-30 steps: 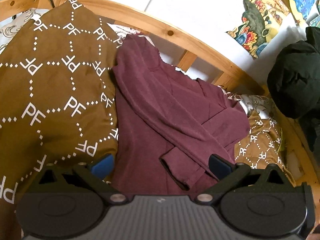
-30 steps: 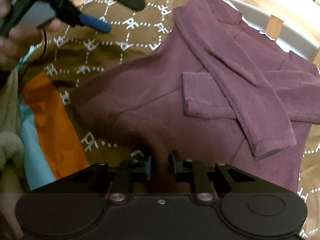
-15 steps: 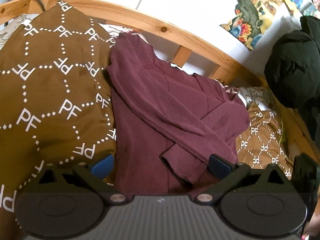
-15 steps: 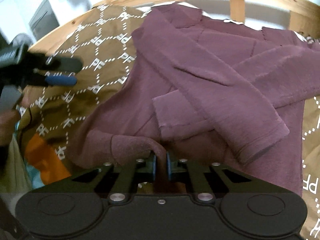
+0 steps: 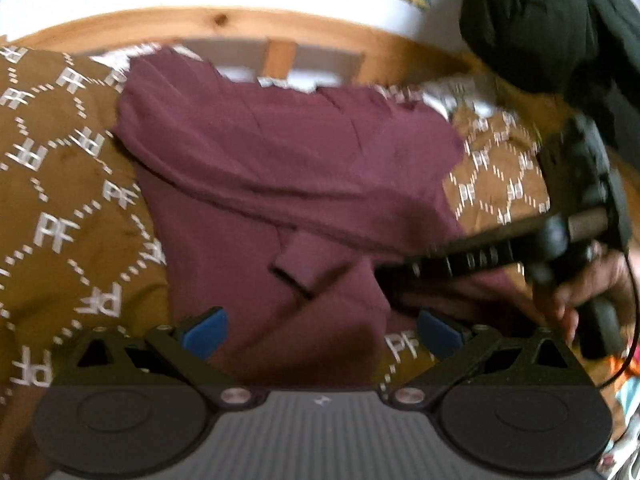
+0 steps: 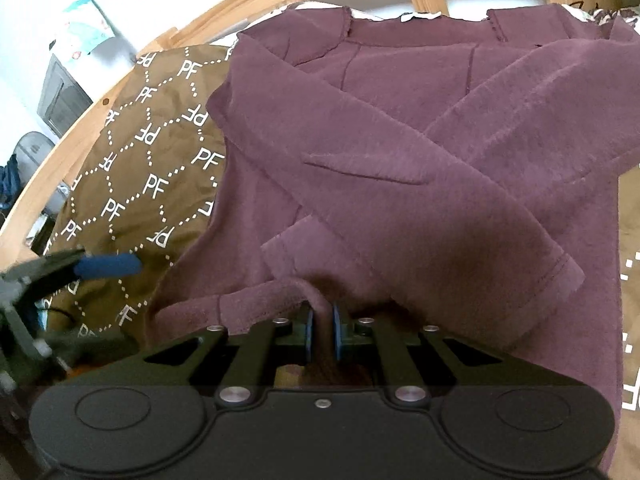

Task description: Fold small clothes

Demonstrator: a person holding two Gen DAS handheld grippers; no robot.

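Nearest the right wrist camera, the right tongs are clenched on a pinched ridge of the maroon top's bottom hem, their blue pads pressing the fabric from both sides; the jaws have just been closing on that fold. From this pinch the hem curls up off the bedspread and trails toward the left tongs. The left tongs stand wide and released, with a blue pad at either side and the lower part of the top lying under the gap between them; whether they touch the cloth cannot be told through the blur. In the left wrist view the right tongs reach in from the right edge, held by a hand, their tips at the hem. Beyond both tongs the top lies flat on the brown bedspread printed with white letters, its two long sleeves crossed over the chest, one cuff toward the near right. Its neckline lies at the far edge of the bed, just beside the wooden bed frame. A dark bundle sits past the far right corner.
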